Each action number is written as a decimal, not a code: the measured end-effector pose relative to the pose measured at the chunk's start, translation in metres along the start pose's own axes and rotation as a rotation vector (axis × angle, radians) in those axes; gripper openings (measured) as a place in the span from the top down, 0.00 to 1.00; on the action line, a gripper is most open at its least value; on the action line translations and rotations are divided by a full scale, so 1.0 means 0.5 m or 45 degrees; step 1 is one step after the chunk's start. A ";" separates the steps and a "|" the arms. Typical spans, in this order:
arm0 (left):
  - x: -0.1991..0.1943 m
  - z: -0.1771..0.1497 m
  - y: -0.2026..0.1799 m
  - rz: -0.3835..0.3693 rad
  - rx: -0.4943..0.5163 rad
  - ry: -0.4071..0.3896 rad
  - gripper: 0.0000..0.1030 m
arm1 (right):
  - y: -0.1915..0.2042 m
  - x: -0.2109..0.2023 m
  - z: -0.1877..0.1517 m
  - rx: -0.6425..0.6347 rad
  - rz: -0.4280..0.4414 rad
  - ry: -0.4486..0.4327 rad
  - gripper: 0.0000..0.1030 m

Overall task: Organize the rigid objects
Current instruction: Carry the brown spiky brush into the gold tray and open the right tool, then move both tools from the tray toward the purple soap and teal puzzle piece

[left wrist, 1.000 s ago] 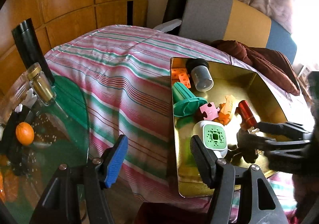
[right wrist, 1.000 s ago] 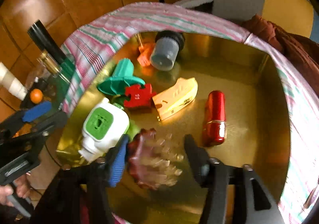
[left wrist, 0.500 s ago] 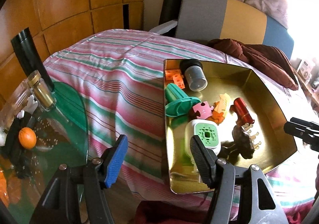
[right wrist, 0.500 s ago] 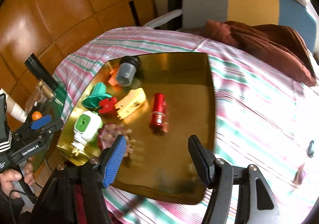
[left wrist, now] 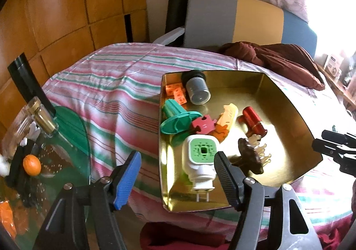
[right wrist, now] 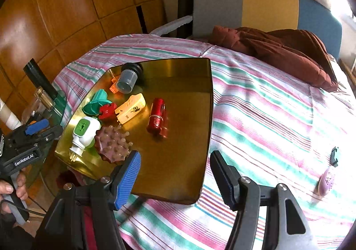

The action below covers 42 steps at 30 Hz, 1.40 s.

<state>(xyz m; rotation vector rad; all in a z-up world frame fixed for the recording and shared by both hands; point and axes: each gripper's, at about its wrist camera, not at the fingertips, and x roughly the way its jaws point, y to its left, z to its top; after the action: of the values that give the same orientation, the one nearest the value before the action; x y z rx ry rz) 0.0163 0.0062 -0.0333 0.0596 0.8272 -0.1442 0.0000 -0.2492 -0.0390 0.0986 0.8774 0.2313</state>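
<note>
A gold tray (left wrist: 289,103) (right wrist: 182,161) lies on the striped tablecloth. It holds a white and green plug-in device (left wrist: 201,156) (right wrist: 85,129), a brown spiky brush (left wrist: 250,156) (right wrist: 112,147), a red cylinder (left wrist: 253,119) (right wrist: 156,114), a yellow piece (right wrist: 131,110), a pink puzzle piece (left wrist: 202,124), a teal part (left wrist: 178,116), orange blocks (left wrist: 175,92) and a grey cup (left wrist: 197,89). My left gripper (left wrist: 176,158) hovers at the tray's near left edge, its jaws opening with nothing between them. My right gripper (right wrist: 174,157) stands open and empty above the tray's near side.
On the cloth to the right lie a small purple object (right wrist: 326,181) and a black clip (right wrist: 333,156). A brown garment (right wrist: 278,49) lies at the back before a chair (right wrist: 244,0). A glass side table (left wrist: 73,129) on the left carries a bottle (left wrist: 43,116) and an orange ball (left wrist: 31,162).
The brown brush, which was between the right gripper's fingers, now rests in the tray, and that gripper has drawn back and up. The left gripper has backed off a little.
</note>
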 end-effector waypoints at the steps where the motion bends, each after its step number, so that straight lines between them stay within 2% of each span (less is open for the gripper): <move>1: -0.002 0.000 -0.005 -0.003 0.010 -0.002 0.33 | 0.000 -0.002 -0.002 -0.003 -0.005 -0.003 0.36; 9: -0.009 0.004 -0.040 -0.029 0.067 -0.010 0.33 | -0.020 -0.029 -0.001 -0.005 -0.049 -0.044 0.36; 12: -0.012 0.006 -0.055 -0.033 0.096 -0.016 0.30 | -0.040 -0.040 0.001 -0.002 -0.084 -0.054 0.36; 23: -0.017 0.020 -0.122 -0.089 0.203 -0.029 0.29 | -0.202 -0.092 0.003 0.122 -0.288 -0.093 0.36; 29: -0.017 0.032 -0.175 -0.132 0.276 -0.029 0.29 | -0.358 -0.123 -0.025 0.342 -0.422 -0.149 0.36; 33: -0.019 0.040 -0.228 -0.164 0.356 -0.029 0.29 | -0.474 -0.141 -0.076 0.595 -0.478 -0.198 0.36; 35: -0.016 0.042 -0.251 -0.180 0.385 -0.028 0.29 | -0.524 -0.147 -0.100 0.746 -0.503 -0.172 0.36; 39: -0.006 0.048 -0.306 -0.227 0.433 -0.007 0.29 | -0.588 -0.182 -0.125 0.986 -0.463 -0.254 0.36; 42: -0.002 0.051 -0.354 -0.273 0.490 -0.005 0.29 | -0.615 -0.192 -0.145 1.106 -0.436 -0.265 0.35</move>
<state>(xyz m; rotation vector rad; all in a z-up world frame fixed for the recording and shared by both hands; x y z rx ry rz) 0.0073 -0.1715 -0.0145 0.3329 0.7916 -0.5048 -0.0659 -0.5712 -0.0687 0.7594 0.7207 -0.4876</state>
